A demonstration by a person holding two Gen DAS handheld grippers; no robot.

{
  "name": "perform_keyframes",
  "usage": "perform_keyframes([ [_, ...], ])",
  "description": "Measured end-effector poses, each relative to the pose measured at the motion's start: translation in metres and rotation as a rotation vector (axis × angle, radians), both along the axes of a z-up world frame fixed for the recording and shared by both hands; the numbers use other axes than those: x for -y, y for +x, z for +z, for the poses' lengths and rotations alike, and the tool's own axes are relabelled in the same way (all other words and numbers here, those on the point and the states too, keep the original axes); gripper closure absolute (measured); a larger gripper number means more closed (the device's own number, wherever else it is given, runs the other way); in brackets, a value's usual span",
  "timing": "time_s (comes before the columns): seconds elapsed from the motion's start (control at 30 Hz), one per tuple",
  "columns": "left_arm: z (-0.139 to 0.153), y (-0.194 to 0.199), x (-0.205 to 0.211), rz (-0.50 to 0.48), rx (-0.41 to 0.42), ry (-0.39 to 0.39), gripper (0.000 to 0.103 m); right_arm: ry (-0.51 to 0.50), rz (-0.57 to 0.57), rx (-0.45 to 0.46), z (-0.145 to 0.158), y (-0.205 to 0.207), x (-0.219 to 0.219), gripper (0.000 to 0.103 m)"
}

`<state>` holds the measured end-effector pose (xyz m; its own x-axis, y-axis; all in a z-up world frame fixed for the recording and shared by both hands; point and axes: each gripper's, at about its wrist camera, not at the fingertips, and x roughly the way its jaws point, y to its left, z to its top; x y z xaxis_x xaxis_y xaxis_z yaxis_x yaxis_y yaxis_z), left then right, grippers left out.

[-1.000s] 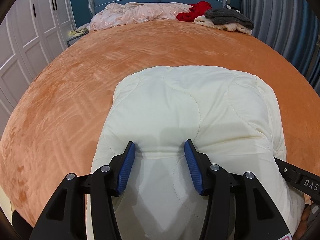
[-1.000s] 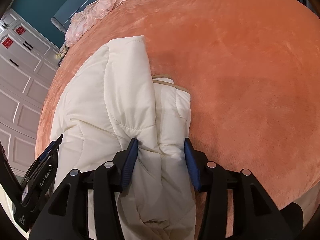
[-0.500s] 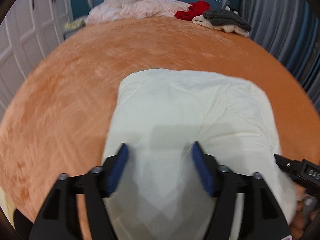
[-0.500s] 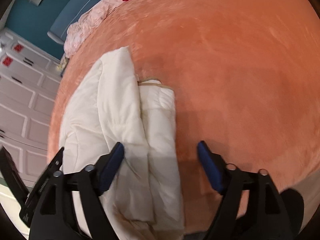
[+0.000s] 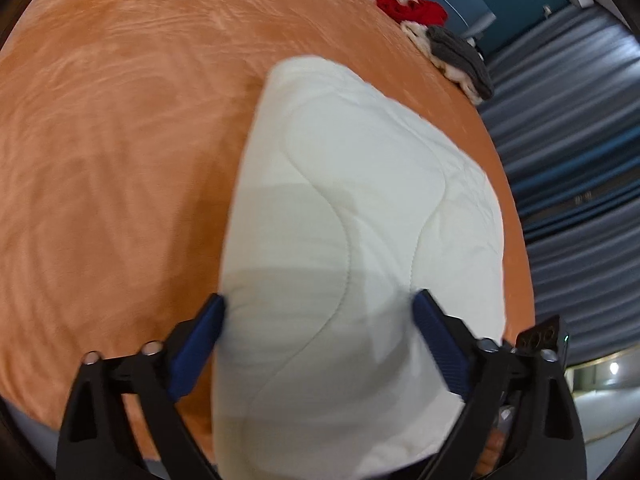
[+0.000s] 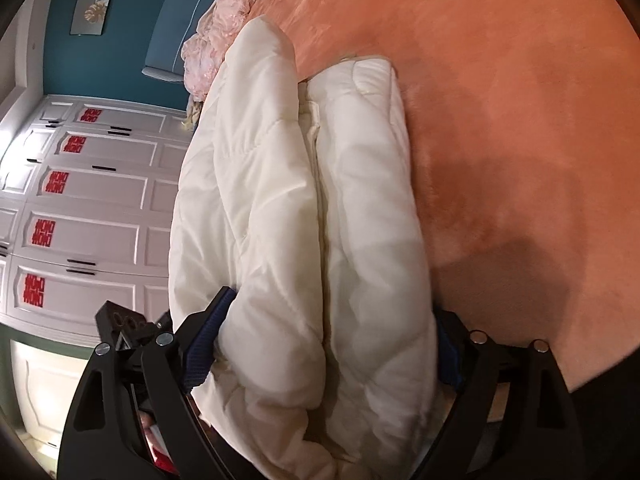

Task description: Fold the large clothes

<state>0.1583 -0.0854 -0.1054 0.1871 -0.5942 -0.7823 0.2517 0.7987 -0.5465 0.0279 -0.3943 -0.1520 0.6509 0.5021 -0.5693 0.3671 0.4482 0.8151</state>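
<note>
At the left, white wardrobe doors carry red paper signs, whose characters are too blurred to read. The folded cream quilted jacket lies on the orange bed cover. The left gripper is spread wide over its near end. The right gripper is spread too, its blue pads on both sides of the jacket's thick folds. Far right lie red clothes and a grey garment.
</note>
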Motion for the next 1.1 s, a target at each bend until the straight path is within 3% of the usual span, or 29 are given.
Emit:
perform_keyframes([
  [0.1, -0.008, 0.007, 0.011, 0.004, -0.012, 0.018, 0.005, -0.01, 0.001, -0.003, -0.002, 0.009, 0.0, 0.025],
  [0.17, 0.001, 0.006, 0.015, 0.007, 0.002, 0.029, 0.008, -0.06, 0.023, 0.005, 0.007, 0.012, -0.003, 0.046],
  [0.27, 0.02, -0.004, 0.025, -0.024, 0.085, 0.079, 0.024, -0.171, 0.042, 0.033, 0.034, 0.01, -0.011, 0.066],
  [0.37, 0.05, -0.014, 0.031, -0.064, 0.182, 0.124, 0.034, -0.302, 0.053, 0.06, 0.066, 0.008, -0.023, 0.069],
  [0.57, 0.115, -0.027, 0.035, -0.093, 0.36, 0.145, 0.038, -0.472, 0.024, 0.151, 0.131, 0.0, -0.04, 0.07],
  [1.1, 0.286, -0.051, 0.011, -0.078, 0.728, -0.007, 0.039, -0.675, -0.096, 0.483, 0.299, -0.032, -0.066, 0.07],
])
